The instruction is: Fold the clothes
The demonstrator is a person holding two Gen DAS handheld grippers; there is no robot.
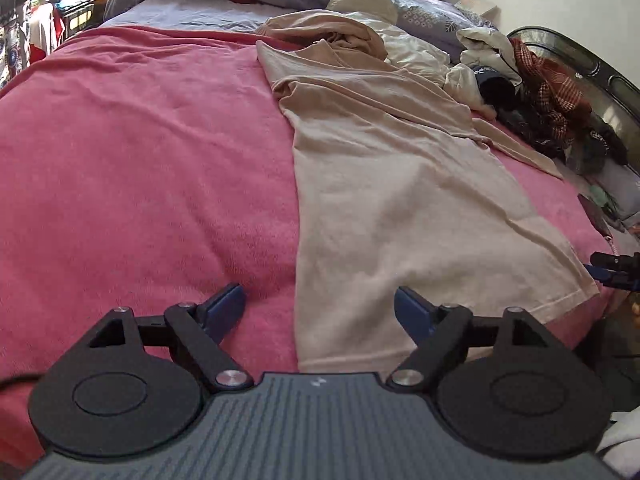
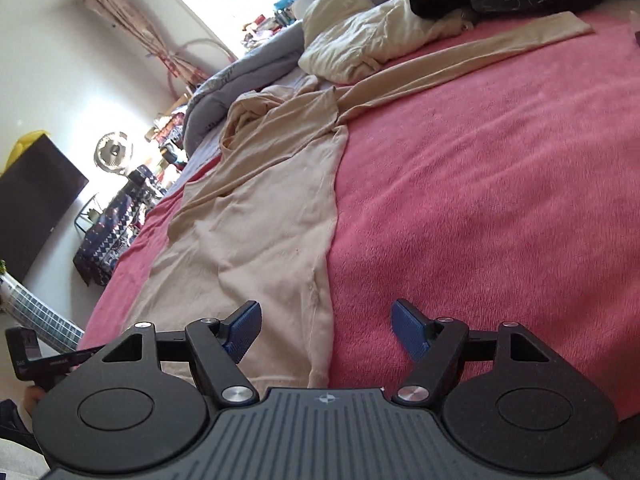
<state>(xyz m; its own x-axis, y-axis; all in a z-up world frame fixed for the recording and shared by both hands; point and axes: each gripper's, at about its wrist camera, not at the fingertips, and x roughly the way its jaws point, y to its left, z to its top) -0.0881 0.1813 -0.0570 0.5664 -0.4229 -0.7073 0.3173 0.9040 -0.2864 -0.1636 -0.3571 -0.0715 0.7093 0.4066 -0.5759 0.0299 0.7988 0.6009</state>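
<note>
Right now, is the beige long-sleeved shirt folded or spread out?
Spread out: the beige long-sleeved shirt lies lengthwise on the pink blanket, one sleeve stretched sideways, top bunched.

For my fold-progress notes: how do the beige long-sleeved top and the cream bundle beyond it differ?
The beige top lies spread lengthwise on the pink blanket, one sleeve stretched out; the cream bundle sits crumpled in a heap. The top is tan, the bundle paler. Both lie on the bed, ungripped.

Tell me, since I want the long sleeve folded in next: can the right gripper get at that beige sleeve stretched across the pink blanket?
Probably yes: the right gripper is open and empty, and only bare pink blanket lies between it and the sleeve.
</note>
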